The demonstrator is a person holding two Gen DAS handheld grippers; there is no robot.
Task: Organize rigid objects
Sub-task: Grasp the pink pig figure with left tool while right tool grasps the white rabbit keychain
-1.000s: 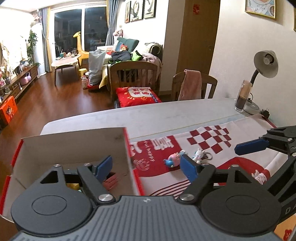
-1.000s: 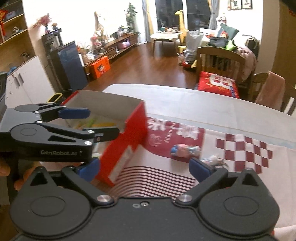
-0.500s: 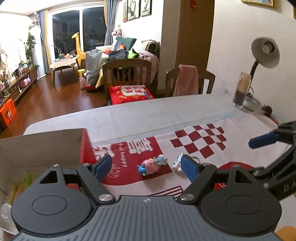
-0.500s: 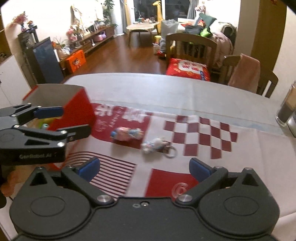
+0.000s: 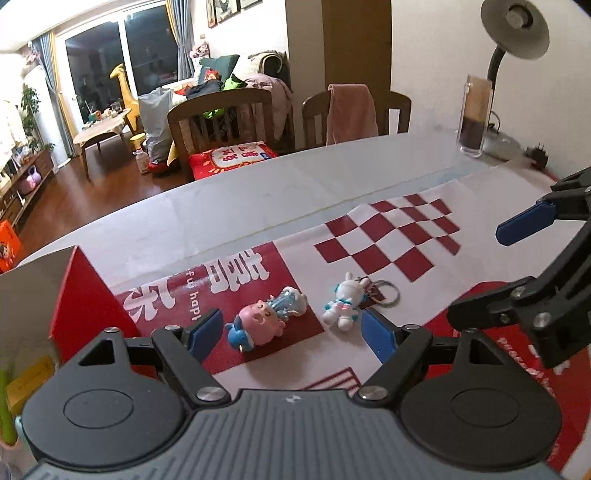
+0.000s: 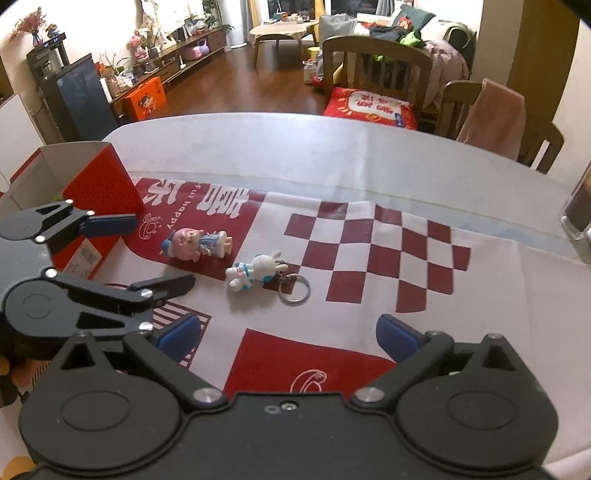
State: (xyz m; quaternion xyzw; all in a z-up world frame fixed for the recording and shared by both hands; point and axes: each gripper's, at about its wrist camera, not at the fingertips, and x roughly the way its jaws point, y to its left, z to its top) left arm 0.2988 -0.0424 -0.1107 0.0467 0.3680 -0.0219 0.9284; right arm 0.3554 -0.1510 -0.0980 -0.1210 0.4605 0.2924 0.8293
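Observation:
Two toys lie on the red-and-white cloth [image 5: 388,236]: a pink figurine [image 5: 258,321] [image 6: 195,243] in a blue dress, on its side, and a white rabbit keychain [image 5: 341,302] [image 6: 255,271] with a metal ring [image 6: 293,288]. A red cardboard box [image 5: 85,295] [image 6: 99,177], open on top, stands at the left with small items inside. My left gripper [image 5: 291,332] [image 6: 164,253] hovers open just in front of the figurine, nothing between its blue pads. My right gripper [image 6: 288,338] [image 5: 491,266] is open and empty, short of the keychain and to its right.
A glass [image 5: 474,122] of dark liquid and a desk lamp [image 5: 517,29] stand at the table's far right corner. Two wooden chairs [image 5: 221,114] sit behind the far edge, one draped with pink cloth. Bare white tabletop [image 6: 295,147] lies beyond the cloth.
Both grippers have moved to the right, away from the box, and come lower over the cloth. The toys now sit larger and closer; the box has slid to the left edge.

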